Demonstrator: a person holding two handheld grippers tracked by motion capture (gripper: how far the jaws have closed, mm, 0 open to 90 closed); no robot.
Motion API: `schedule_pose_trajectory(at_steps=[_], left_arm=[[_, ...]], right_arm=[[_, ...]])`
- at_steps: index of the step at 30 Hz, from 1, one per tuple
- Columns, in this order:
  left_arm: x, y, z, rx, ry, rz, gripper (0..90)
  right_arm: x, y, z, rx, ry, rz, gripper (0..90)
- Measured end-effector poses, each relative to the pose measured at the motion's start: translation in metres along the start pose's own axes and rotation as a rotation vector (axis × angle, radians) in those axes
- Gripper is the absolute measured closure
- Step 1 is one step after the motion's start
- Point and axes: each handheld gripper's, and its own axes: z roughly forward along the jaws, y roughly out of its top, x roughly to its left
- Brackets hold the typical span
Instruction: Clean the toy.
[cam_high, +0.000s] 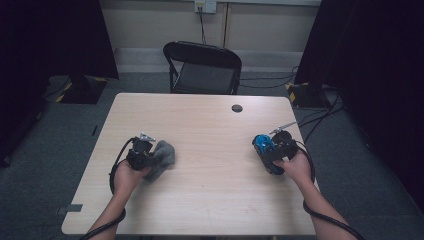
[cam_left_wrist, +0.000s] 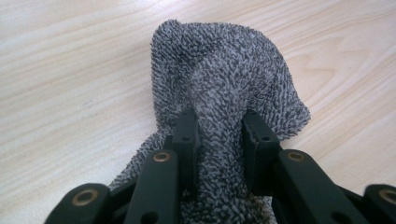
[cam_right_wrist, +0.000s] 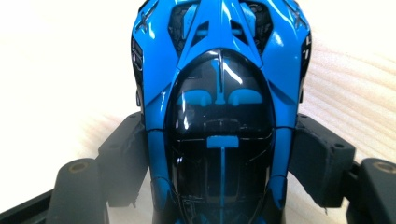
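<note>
High view: left gripper (cam_high: 141, 152) grasps a grey towel (cam_high: 162, 156) on the table (cam_high: 210, 195); the blue toy car (cam_high: 262, 144) sits well apart, rightward.

Left gripper view: towel (cam_left_wrist: 224, 93) pinched between the jaws.

Right gripper view: right gripper (cam_right_wrist: 219, 158) clamps the car (cam_right_wrist: 219, 93) lengthwise.

One grey cloth (cam_high: 162, 156), one blue toy car (cam_high: 262, 144), one table (cam_high: 210, 200), one chair (cam_high: 202, 67).

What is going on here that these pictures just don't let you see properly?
- Toy car: in the right gripper view its near end is cut off by the bottom edge, and its underside is hidden by its own body.
- Grey cloth: in the left gripper view the bunched part between the jaws hides its true shape.
- Right gripper: too small in the high view to judge its grip.
</note>
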Motion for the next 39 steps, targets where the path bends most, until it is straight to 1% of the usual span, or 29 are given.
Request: schedule_pose_trajectory(at_steps=[1,2,3,5,6,8,9,10,12,14,15,16,18,19,21,24,26,29,30,31,32,34,37,38,39], left_arm=[[0.001,0.0,0.001,0.002,0.002,-0.002,69.5],[0.002,0.001,0.002,-0.009,0.007,-0.009,69.1],[0.003,0.002,0.002,-0.008,0.008,-0.008,68.9],[0.004,0.002,0.003,-0.01,0.006,-0.013,68.4],[0.006,0.004,0.004,-0.016,0.01,-0.017,67.8],[0.009,0.006,0.007,-0.014,0.009,-0.025,67.3],[0.009,0.006,0.007,-0.014,0.009,-0.025,67.1],[0.011,0.007,0.009,-0.017,0.007,-0.038,66.9],[0.012,0.008,0.011,-0.017,0.004,-0.039,66.6],[0.012,0.008,0.012,-0.02,0.003,-0.039,64.9],[0.012,0.008,0.012,-0.02,0.003,-0.039,62.4],[0.013,0.008,0.014,-0.027,0.012,-0.038,61.1],[0.014,0.008,0.015,-0.027,-0.002,-0.044,59.8],[0.014,0.008,0.015,-0.027,-0.002,-0.044,57.9],[0.015,0.007,0.017,-0.034,-0.012,-0.045,53.2],[0.016,0.006,0.017,-0.051,-0.01,-0.046,46.1],[0.017,0.006,0.017,-0.053,-0.012,-0.051,44.6],[0.016,0.007,0.016,-0.077,-0.003,-0.056,36.2],[0.016,0.008,0.014,-0.071,-0.013,-0.053,32.4],[0.016,0.008,0.014,-0.071,-0.013,-0.053,32.4],[0.016,0.008,0.013,-0.069,-0.015,-0.046,32.0],[0.016,0.008,0.013,-0.071,-0.008,-0.041,31.1],[0.015,0.008,0.011,-0.082,-0.006,-0.043,29.8],[0.015,0.009,0.008,-0.093,-0.004,-0.044,29.2],[0.015,0.009,0.008,-0.093,-0.004,-0.044,29.1]], right_arm=[[-0.001,0.002,0.004,0.013,-0.007,0.001,27.2],[-0.001,0.003,0.007,0.015,-0.011,0.01,27.2],[-0.003,0.003,0.009,0.015,-0.01,0.02,27.2],[-0.004,0.003,0.012,0.02,-0.009,0.024,27.2],[-0.005,0.004,0.017,0.025,-0.019,0.029,27.2],[-0.006,0.007,0.02,0.035,-0.023,0.033,27.2],[-0.007,0.008,0.022,0.035,-0.03,0.028,27.2],[-0.007,0.01,0.024,0.038,-0.026,0.037,27.2],[-0.009,0.013,0.026,0.031,-0.033,0.044,27.1],[-0.01,0.015,0.029,0.03,-0.04,0.044,27.1],[-0.01,0.015,0.029,0.03,-0.04,0.044,27.1],[-0.011,0.016,0.032,0.04,-0.04,0.035,27.1],[-0.011,0.016,0.035,0.04,-0.041,0.031,27.0],[-0.011,0.016,0.035,0.04,-0.041,0.031,27.0],[-0.011,0.015,0.038,0.033,-0.039,0.042,26.8],[-0.01,0.016,0.039,0.023,-0.049,0.033,26.6],[-0.01,0.016,0.04,0.022,-0.051,0.028,26.3],[-0.01,0.015,0.041,0.011,-0.056,0.024,25.0],[-0.009,0.015,0.041,-0.007,-0.059,0.033,23.2],[-0.009,0.015,0.041,-0.007,-0.059,0.033,23.2],[-0.01,0.014,0.04,-0.033,-0.046,0.056,21.9],[-0.012,0.014,0.038,-0.051,-0.041,0.071,20.6],[-0.012,0.015,0.036,-0.065,-0.052,0.075,18.0],[-0.011,0.016,0.032,-0.081,-0.049,0.078,16.9],[-0.011,0.016,0.03,-0.09,-0.057,0.071,15.9]])
